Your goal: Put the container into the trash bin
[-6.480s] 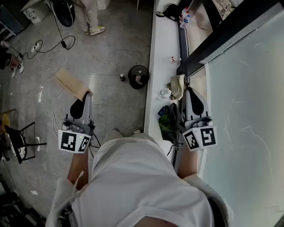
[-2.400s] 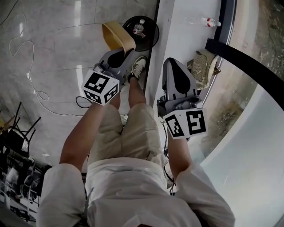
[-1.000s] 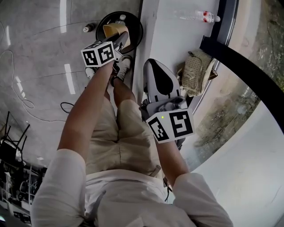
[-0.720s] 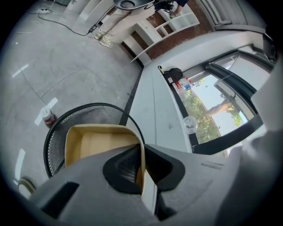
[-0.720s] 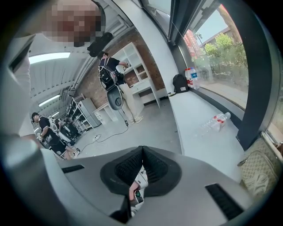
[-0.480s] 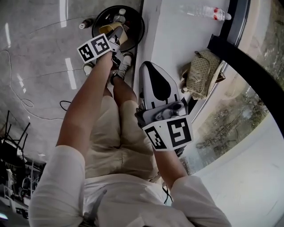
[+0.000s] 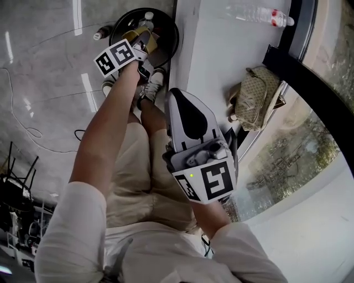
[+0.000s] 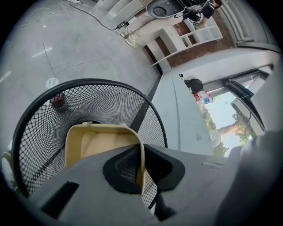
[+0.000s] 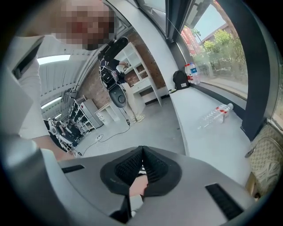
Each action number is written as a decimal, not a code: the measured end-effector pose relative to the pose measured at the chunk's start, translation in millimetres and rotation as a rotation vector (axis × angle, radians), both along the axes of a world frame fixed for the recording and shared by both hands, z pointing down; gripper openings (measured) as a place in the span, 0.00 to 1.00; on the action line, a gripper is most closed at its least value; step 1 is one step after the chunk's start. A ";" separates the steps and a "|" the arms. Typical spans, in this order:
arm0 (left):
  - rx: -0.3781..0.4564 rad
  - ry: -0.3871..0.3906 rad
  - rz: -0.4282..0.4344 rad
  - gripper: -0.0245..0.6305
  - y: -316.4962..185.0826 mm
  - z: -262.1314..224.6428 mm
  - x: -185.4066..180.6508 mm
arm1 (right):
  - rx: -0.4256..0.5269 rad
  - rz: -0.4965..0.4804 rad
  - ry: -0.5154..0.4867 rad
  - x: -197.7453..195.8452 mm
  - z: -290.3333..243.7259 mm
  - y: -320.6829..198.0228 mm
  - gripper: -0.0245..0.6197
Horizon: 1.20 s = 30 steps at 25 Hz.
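Observation:
The container [image 7: 134, 35] is a beige, open-topped tub. My left gripper [image 7: 142, 44] is shut on its rim and holds it tilted in the mouth of the black wire-mesh trash bin [image 7: 168, 34] on the floor. In the left gripper view the container [image 8: 95, 142] hangs inside the bin's rim [image 8: 90, 82], one wall pinched between the left gripper [image 8: 140, 154] pads. My right gripper [image 7: 178, 97] hovers over the person's thigh beside the white ledge, shut, with nothing in it. The right gripper [image 9: 142, 153] points along the ledge.
The white ledge [image 7: 218, 52] runs beside the bin, with a plastic bottle [image 7: 257, 14] and a beige bag [image 7: 257, 98] on it. A small bottle [image 7: 98, 36] stands on the floor left of the bin. The person's shoes [image 7: 150, 84] stand right beside the bin.
My left gripper has sunk with the container and rolled, bringing the tub down into the bin's mouth. The right gripper has dropped a little beside the ledge.

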<state>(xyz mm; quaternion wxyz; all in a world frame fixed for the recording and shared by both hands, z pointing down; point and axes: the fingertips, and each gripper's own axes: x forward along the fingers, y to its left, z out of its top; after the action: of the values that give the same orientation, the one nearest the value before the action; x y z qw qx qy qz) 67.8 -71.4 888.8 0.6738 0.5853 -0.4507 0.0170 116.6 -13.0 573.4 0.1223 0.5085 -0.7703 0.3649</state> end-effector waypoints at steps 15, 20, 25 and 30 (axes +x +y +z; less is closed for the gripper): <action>0.044 -0.017 0.018 0.10 -8.2 13.2 -1.6 | 0.015 -0.013 0.026 -3.4 4.4 3.8 0.04; 0.057 -0.020 0.041 0.21 -6.8 0.7 -2.6 | 0.031 -0.031 0.027 -14.1 -7.8 7.9 0.04; 0.028 -0.025 0.114 0.32 3.3 0.1 -0.3 | 0.049 -0.034 0.037 -22.0 -16.8 14.3 0.04; 0.032 -0.078 0.200 0.39 12.1 -9.4 0.2 | 0.049 -0.029 0.047 -26.3 -24.0 25.6 0.04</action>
<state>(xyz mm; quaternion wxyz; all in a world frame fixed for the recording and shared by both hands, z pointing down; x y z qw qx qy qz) 68.0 -59.3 879.4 0.6410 0.6371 -0.4163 0.0996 90.3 12.6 549.4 0.1332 0.5088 -0.7830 0.3321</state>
